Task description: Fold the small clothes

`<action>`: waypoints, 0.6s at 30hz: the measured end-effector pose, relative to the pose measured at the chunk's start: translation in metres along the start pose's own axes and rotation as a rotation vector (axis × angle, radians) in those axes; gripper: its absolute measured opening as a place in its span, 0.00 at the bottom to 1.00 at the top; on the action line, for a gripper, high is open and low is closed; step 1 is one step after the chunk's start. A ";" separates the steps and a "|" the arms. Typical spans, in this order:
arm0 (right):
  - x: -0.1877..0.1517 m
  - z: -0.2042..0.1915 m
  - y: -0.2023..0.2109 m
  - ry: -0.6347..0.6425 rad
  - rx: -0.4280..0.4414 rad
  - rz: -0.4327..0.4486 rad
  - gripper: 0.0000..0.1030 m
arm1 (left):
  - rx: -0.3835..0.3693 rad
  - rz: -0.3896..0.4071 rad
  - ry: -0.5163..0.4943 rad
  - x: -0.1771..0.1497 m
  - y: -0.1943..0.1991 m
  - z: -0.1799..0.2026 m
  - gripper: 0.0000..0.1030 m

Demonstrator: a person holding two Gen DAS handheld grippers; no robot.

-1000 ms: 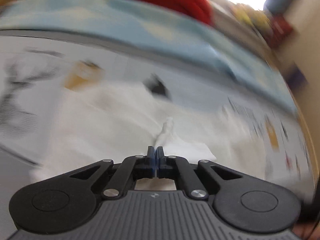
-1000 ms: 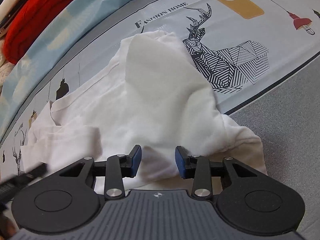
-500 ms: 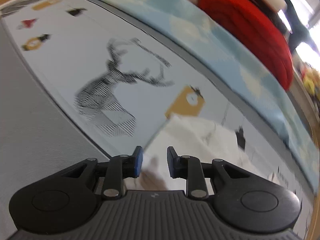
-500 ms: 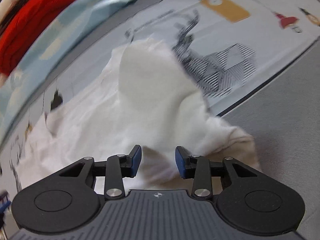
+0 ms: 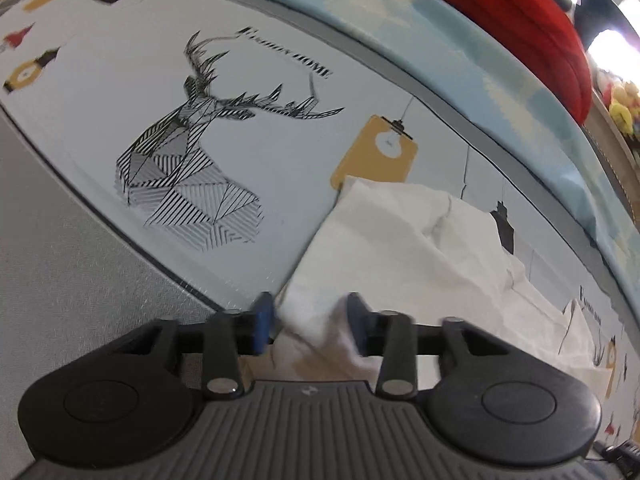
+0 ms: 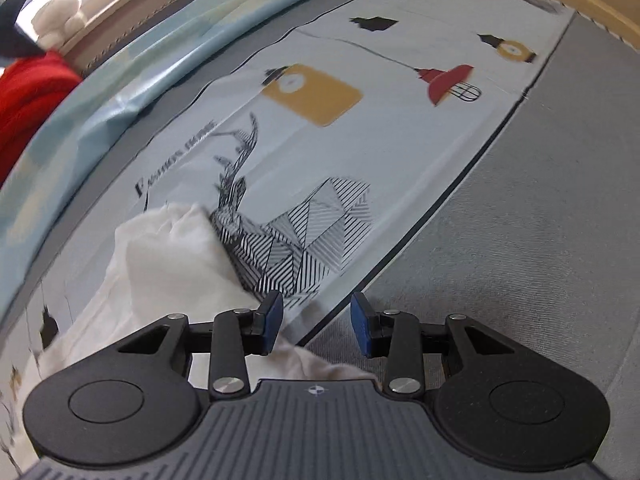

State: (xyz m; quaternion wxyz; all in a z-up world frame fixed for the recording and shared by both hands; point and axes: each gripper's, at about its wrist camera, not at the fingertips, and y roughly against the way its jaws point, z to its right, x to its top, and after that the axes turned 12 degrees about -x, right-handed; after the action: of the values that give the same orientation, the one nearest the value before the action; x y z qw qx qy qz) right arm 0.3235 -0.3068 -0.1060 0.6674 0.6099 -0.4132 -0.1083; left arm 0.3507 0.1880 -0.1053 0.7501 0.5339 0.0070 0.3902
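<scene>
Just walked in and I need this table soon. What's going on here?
A person with a gripper in each hand is folding a small white garment on a printed cloth. Both grippers are open and hold nothing. The left gripper has a corner of the garment between its fingers, unclamped. The right gripper sits at the garment's other edge, mostly over the cloth. The garment looks partly folded and rumpled, so it isn't finished.

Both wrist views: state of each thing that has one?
left claw: open, white cloth between the fingers, not clamped
right claw: open, holding nothing
white garment: partly folded, rumpled, lying on the printed cloth
printed cloth: spread flat
red fabric: piled at the far edge
</scene>
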 end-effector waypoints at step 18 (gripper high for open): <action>-0.041 0.017 -0.012 -0.261 0.130 -0.267 0.41 | 0.067 0.083 -0.015 -0.009 0.060 0.018 0.09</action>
State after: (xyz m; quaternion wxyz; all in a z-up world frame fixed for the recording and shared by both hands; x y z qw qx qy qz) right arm 0.2905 -0.2956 -0.1354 0.5471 0.6820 -0.4178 -0.2468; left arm 0.3171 0.1758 -0.0526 0.7150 0.5615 -0.0080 0.4165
